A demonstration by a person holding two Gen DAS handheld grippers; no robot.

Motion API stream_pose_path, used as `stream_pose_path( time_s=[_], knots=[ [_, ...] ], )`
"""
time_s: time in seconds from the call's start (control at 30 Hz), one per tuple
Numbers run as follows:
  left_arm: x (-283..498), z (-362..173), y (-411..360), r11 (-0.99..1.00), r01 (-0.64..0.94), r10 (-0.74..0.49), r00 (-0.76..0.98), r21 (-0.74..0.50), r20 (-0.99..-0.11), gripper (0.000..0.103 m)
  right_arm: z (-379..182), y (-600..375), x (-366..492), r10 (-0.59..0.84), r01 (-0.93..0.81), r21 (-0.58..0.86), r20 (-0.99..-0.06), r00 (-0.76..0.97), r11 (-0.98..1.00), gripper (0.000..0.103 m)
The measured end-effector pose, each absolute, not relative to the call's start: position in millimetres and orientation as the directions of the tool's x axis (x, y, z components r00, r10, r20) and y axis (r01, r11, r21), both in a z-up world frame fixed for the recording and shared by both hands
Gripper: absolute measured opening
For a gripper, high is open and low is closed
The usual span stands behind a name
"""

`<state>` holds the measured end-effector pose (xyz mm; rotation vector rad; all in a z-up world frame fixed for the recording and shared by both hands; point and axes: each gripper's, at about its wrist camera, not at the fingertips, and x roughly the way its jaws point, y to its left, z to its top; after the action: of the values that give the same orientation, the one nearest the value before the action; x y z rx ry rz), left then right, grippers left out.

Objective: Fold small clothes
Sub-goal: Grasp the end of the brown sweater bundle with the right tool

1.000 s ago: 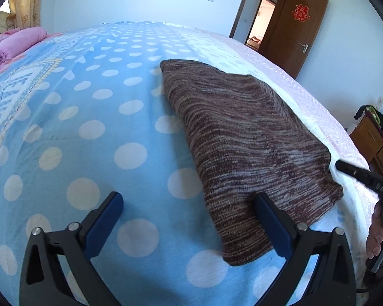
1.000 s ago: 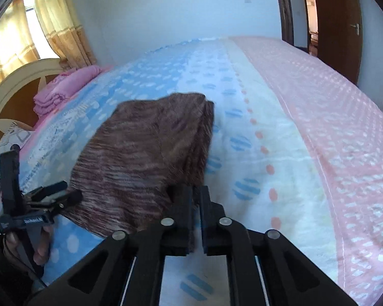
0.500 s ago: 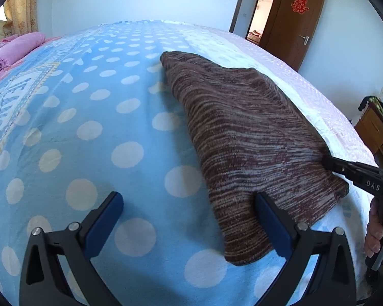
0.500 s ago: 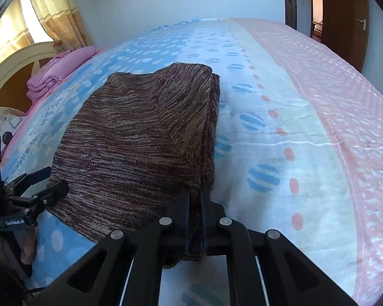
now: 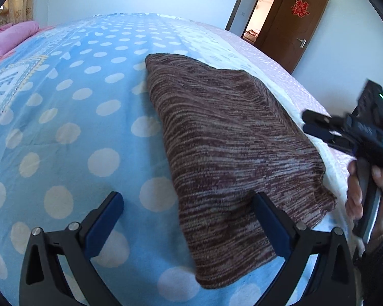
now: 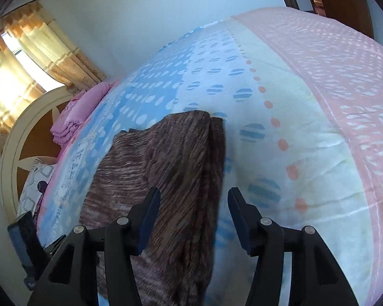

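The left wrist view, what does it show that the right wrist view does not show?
Only the left wrist view shows the brown door with its red decoration and the person's hand. Only the right wrist view shows the curtain and the headboard. Both show the folded brown sweater on the bed and the pink bedding.

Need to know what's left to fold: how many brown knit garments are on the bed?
1. The folded brown knit garment lies on the bed, partly on the blue polka-dot area, between the open left gripper and right gripper. Layers under it cannot be ruled out.
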<state>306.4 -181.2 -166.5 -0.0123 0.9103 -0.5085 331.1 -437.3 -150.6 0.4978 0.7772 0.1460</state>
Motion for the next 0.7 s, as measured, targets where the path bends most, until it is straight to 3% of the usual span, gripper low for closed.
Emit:
stream_pose_path(
  time_s=[0.5,0.7],
  knots=[
    [306,-169,-201,0.88,0.451,-0.394,0.518,-0.148,-0.759,0.1,-165,-444,398,0.382,-0.01,0.528,-0.602,0.701,0.849,0.054],
    [306,-169,-204,0.877,0.458,-0.397,0.514,-0.148,-0.76,0.1,-172,-446,404,0.436,-0.023,0.574,-0.594,0.676,0.819,0.031]
  ],
)
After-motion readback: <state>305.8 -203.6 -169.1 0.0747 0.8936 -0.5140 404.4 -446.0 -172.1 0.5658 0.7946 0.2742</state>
